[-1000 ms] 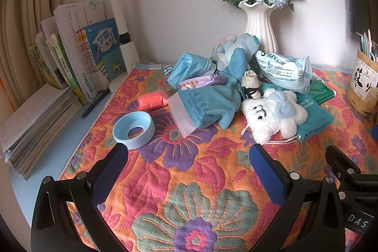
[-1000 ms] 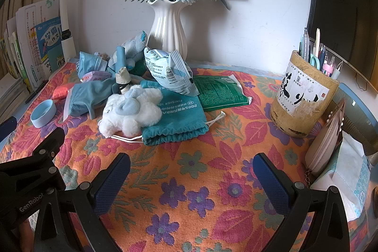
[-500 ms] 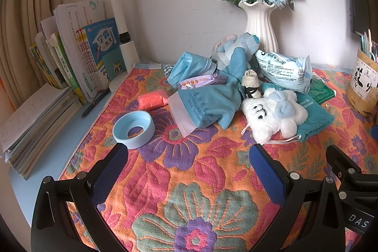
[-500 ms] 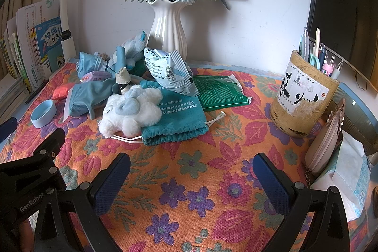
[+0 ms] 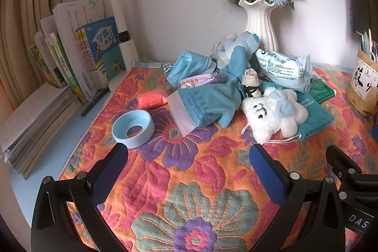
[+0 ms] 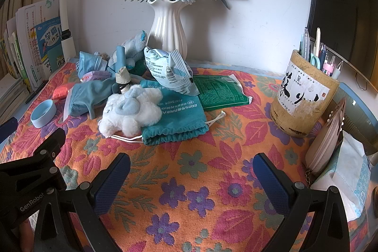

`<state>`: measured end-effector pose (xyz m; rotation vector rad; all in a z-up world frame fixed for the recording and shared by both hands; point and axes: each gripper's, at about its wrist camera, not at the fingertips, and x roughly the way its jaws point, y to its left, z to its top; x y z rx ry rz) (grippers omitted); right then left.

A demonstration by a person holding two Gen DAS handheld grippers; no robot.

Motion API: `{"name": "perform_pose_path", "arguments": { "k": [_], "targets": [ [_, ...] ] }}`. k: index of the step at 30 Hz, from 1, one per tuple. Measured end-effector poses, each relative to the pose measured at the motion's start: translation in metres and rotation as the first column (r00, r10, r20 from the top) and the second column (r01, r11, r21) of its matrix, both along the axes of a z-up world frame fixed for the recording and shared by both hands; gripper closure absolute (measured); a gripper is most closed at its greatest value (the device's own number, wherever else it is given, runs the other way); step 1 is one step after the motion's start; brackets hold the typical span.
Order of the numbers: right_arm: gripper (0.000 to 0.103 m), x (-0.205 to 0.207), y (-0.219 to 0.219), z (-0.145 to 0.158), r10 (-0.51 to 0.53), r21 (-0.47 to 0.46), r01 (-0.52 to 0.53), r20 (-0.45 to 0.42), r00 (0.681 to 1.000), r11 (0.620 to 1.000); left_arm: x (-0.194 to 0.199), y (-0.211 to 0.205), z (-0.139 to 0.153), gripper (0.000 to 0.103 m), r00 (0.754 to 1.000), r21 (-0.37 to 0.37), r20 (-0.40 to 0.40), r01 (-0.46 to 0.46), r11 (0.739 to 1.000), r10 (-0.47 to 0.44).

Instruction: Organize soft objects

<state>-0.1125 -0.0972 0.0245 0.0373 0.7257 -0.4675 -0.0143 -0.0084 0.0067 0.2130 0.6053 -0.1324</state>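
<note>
A heap of soft things lies on the flowered cloth (image 5: 189, 181) in front of the vase. A white and blue plush toy (image 5: 274, 112) (image 6: 132, 108) rests on a teal drawstring pouch (image 5: 316, 119) (image 6: 177, 117). A light blue rubber glove (image 5: 208, 100) (image 6: 87, 96), a blue plush (image 5: 236, 46), folded blue cloth (image 5: 191, 63) and a crinkled mask packet (image 5: 283, 70) (image 6: 167, 70) are piled together. My left gripper (image 5: 189, 169) is open and empty, short of the heap. My right gripper (image 6: 191, 174) is open and empty, near the pouch.
A white vase of flowers (image 6: 169, 39) stands at the back wall. A pen holder (image 6: 302, 96) and tissue pack (image 6: 349, 171) stand at the right. Books (image 5: 70, 58) and a lamp post (image 5: 120, 23) are at the left. A blue ring (image 5: 133, 125), an orange block (image 5: 151, 98) and a green packet (image 6: 219, 93) lie on the cloth.
</note>
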Motion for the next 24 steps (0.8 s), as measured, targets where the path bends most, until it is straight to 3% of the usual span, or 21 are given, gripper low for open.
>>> {"name": "perform_pose_path", "arguments": {
  "k": [15,20,24],
  "targets": [
    [0.0,0.001,0.0,0.001,-0.001,0.001,0.001,-0.003,1.0,1.0,0.0,0.002,0.0,0.001,1.0,-0.012,-0.009,0.001,1.0,-0.001],
    [0.0,0.002,-0.007,-0.002,0.039,0.067,-0.037,-0.03,0.999,0.997,0.003,0.036,0.008,0.001,0.99,-0.157,-0.128,0.035,0.987,-0.056],
    [0.0,-0.006,-0.02,-0.003,0.067,0.173,-0.051,-0.087,0.994,0.984,0.0,0.083,0.024,0.001,0.985,-0.214,-0.159,0.035,0.976,-0.07]
  ]
}}
